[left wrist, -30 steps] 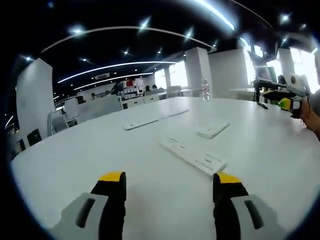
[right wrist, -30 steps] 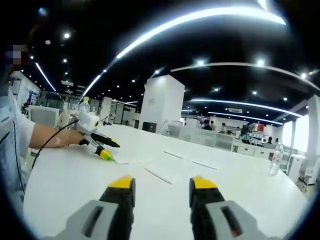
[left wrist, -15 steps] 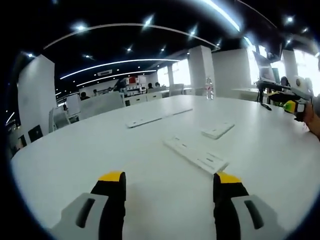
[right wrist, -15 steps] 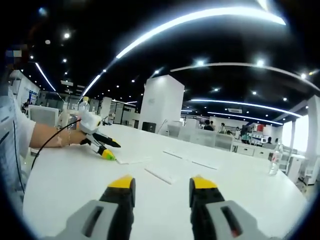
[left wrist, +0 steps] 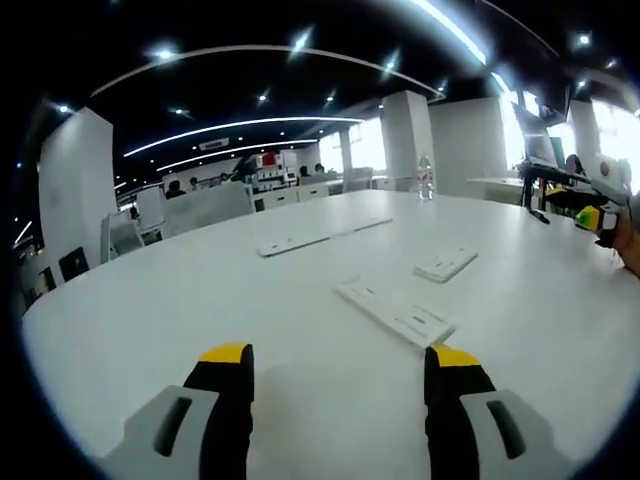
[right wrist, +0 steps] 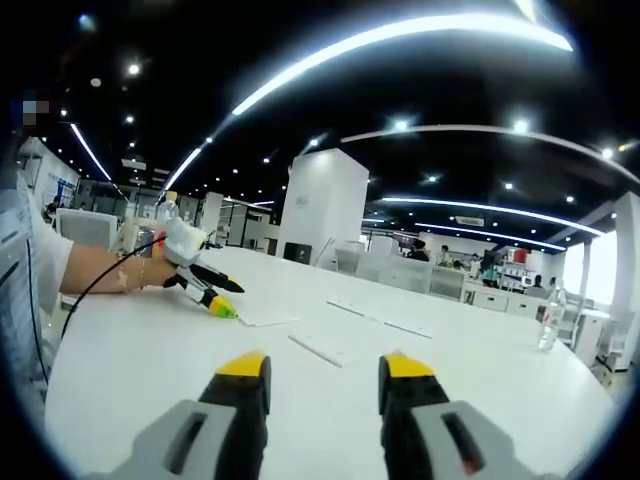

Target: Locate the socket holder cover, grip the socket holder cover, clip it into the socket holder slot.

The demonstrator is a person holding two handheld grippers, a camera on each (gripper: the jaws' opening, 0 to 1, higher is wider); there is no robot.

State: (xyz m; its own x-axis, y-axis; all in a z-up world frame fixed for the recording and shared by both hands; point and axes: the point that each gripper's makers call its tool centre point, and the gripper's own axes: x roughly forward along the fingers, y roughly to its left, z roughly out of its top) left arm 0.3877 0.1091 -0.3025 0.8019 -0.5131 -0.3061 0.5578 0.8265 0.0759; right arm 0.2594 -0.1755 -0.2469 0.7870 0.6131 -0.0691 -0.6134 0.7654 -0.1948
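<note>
Faintly, white socket holder [left wrist: 394, 311] details blur against white table [left wrist: 200, 290].

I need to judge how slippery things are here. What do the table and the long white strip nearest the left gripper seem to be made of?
Table: probably laminate or coated board, smooth white with a soft sheen. Strip: likely moulded plastic, matte white, flat with shallow recesses; too small to tell more.

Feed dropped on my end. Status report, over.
Left gripper and right gripper open, empty, above the white table. Long white plastic socket holder ahead of left jaws, untouched; small white cover piece beyond it. Nothing in the way.
</note>
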